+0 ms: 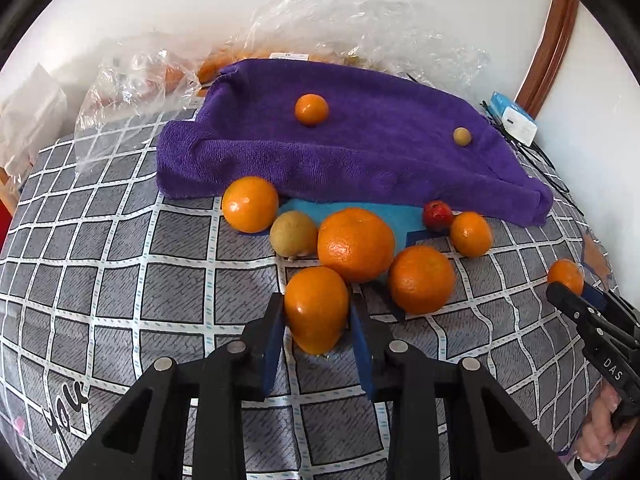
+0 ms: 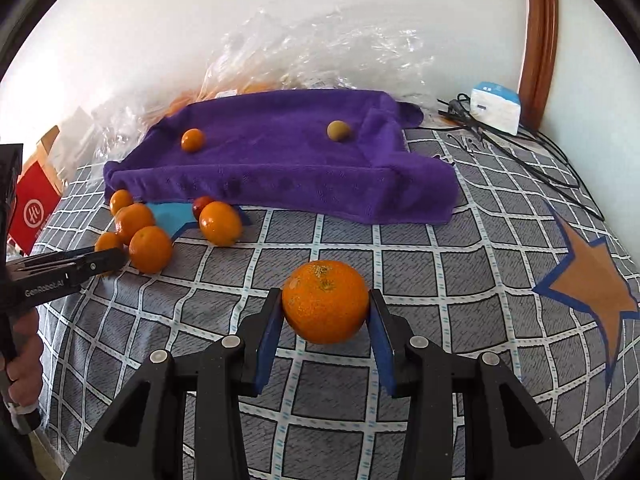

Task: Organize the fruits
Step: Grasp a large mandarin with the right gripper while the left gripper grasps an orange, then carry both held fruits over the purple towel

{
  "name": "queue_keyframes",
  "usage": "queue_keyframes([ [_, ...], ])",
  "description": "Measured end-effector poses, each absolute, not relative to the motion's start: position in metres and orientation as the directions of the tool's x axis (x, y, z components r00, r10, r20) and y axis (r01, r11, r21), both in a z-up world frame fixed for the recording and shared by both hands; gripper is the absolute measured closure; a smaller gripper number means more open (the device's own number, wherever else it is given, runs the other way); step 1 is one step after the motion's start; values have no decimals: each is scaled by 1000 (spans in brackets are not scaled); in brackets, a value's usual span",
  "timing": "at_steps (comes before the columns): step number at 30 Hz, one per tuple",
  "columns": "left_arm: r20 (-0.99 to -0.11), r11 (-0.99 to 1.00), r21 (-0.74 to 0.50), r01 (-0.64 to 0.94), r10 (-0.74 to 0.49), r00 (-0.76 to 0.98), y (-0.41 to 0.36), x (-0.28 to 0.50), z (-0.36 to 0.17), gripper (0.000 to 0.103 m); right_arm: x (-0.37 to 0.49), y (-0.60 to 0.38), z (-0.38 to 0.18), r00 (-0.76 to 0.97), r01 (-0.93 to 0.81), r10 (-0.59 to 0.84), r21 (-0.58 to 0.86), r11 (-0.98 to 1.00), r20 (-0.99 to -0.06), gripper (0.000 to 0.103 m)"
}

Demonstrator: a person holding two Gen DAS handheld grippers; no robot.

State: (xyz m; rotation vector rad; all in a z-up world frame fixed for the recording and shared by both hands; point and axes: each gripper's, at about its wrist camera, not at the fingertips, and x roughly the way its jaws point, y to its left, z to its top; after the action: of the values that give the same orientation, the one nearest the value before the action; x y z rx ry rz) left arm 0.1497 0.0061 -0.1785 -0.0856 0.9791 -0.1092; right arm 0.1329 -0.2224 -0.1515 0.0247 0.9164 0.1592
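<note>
1. Done: one small orange (image 1: 311, 109) and one brownish fruit (image 1: 462, 136) sit on the purple towel (image 1: 360, 152).
2. Left gripper (image 1: 318, 316) pinches an orange (image 1: 316, 310); right gripper (image 2: 326, 308) pinches a mandarin (image 2: 325, 302).
3. Left: a cluster (image 1: 356, 244) at the towel's 6 o'clock edge (mostly oranges).

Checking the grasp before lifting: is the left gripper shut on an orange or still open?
Shut on it. The left gripper has both blue fingers pressed against the sides of an orange.
</note>
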Motion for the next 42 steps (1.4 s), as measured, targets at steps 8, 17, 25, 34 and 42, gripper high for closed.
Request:
queue_keyframes([
  [8, -802, 985, -171, 11, -145, 580, 34, 136, -158, 73, 131, -213, -143, 607, -124, 157, 103, 987, -779, 62],
  [17, -772, 986, -168, -14, -123, 624, 56, 123, -129, 73, 132, -206, -130, 616, -116, 177, 134, 984, -768, 62],
  [25, -743, 983, -183, -25, -121, 658, 63, 128, -105, 73, 135, -207, -111, 639, -105, 167, 130, 986, -751, 62],
  [34, -718, 982, -189, -16, -127, 684, 63, 141, -85, 73, 148, -214, -95, 658, -79, 156, 138, 987, -736, 62],
  [42, -701, 981, -192, -13, -128, 702, 62, 159, -75, 73, 165, -223, -84, 679, -58, 140, 138, 989, -721, 62],
])
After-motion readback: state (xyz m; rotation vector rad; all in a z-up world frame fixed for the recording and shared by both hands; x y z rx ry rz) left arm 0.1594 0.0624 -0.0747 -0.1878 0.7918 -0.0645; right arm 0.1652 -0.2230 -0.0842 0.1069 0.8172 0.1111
